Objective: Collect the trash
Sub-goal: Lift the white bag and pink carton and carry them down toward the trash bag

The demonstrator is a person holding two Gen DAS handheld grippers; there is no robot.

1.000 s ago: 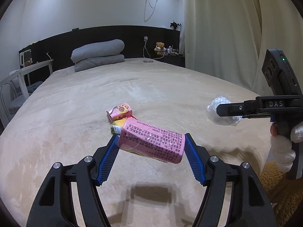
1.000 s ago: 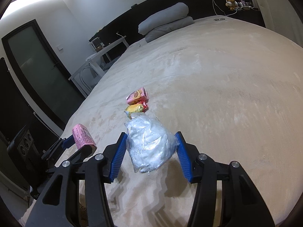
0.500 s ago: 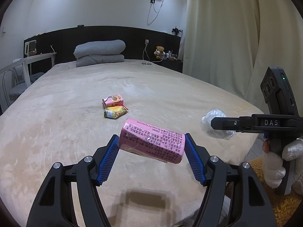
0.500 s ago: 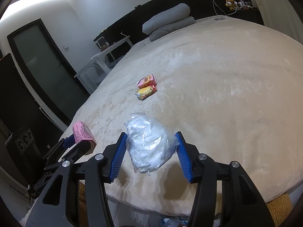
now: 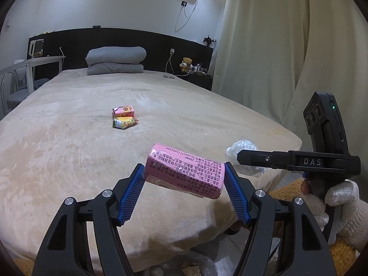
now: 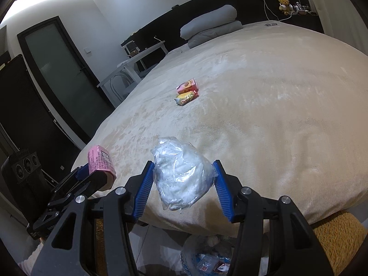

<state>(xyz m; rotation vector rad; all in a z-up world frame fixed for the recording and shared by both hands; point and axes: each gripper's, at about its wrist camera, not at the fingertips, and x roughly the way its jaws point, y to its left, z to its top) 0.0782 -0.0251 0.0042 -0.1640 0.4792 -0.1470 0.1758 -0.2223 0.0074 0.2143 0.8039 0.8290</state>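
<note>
My left gripper [image 5: 184, 181] has its jaws pinching a pink carton [image 5: 185, 172]. The carton is tilted and hangs in the air over the near edge of the bed [image 5: 69, 151]. My right gripper [image 6: 184, 184] has its jaws pinching a clear crumpled plastic bag [image 6: 181, 174], also up in the air by the bed's edge. A hand in a white glove [image 5: 340, 204] holds that gripper. Two more bits of trash lie well apart from me, in the middle of the bed: a pink snack pack [image 5: 123, 110] and a yellow snack pack [image 5: 124, 122], touching each other. Under the bed's edge I see a bin with a plastic liner [image 6: 207, 255] with some trash in it.
</note>
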